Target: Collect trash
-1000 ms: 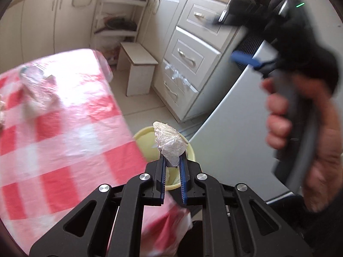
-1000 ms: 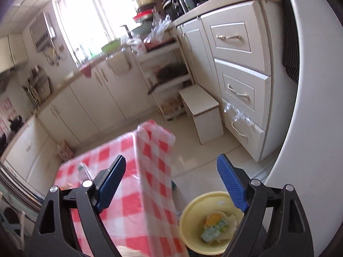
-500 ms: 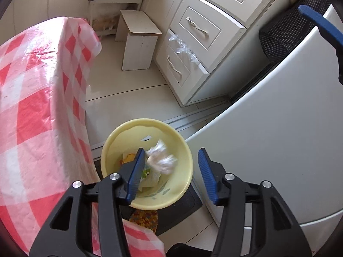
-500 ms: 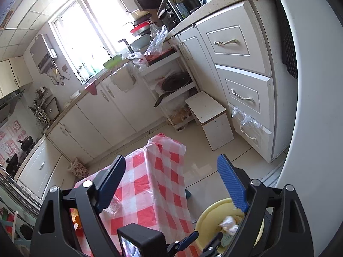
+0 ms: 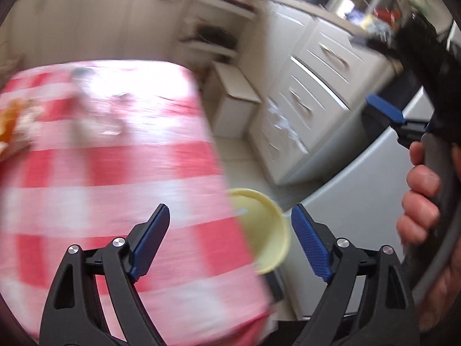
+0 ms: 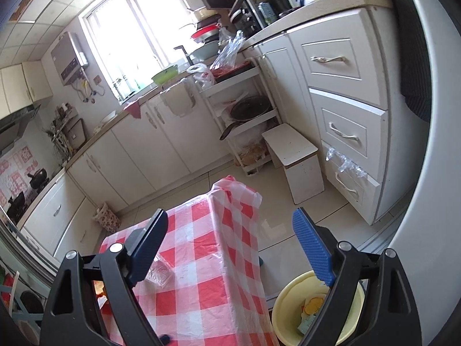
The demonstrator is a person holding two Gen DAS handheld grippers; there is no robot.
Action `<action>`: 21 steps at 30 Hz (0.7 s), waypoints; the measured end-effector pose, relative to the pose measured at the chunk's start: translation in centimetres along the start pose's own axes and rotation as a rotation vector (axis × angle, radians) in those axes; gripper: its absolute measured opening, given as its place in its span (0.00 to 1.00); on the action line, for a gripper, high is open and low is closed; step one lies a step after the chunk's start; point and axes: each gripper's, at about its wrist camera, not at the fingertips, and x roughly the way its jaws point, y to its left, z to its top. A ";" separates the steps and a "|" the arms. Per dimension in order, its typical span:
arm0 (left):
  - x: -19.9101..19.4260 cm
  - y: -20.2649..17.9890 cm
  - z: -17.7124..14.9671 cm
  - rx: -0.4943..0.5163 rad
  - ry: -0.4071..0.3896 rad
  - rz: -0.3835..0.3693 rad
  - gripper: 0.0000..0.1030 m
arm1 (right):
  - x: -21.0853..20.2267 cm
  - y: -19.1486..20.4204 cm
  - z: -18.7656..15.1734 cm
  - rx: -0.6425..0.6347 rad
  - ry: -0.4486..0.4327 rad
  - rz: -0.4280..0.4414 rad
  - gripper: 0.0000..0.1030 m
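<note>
Left gripper (image 5: pixel 230 239), fingers opening and empty, blurs above the checked table (image 5: pixel 115 173) — the yellow bin (image 6: pixel 288 305) at lower right; right gripper (image 6: pixel 230 245) fingers spread, empty.

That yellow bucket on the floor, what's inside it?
The yellow bucket holds some packaging: a piece printed with an orange shape on top. The right tongs cover part of the inside, so whatever lies deeper or further right can't be seen.

Glossy plastic red-checked tablecloth (image 6: pixel 201 259), smooth yellow plastic bin (image 6: pixel 283 314), ribbed blue pads (image 6: pixel 312 248), painted white cabinets (image 6: pixel 343 92).
</note>
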 end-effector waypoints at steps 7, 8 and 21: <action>-5.9 8.9 -1.2 -0.062 -0.073 0.211 0.81 | 1.4 3.9 -1.1 -0.086 0.024 0.026 0.84; -6.6 9.4 -1.3 -0.064 -0.079 0.229 0.81 | 1.5 4.4 -1.3 -0.097 0.029 0.029 0.84; -11.2 13.0 -1.8 -0.033 -0.151 0.362 0.82 | 4.7 10.0 -4.2 -0.243 0.111 0.043 0.86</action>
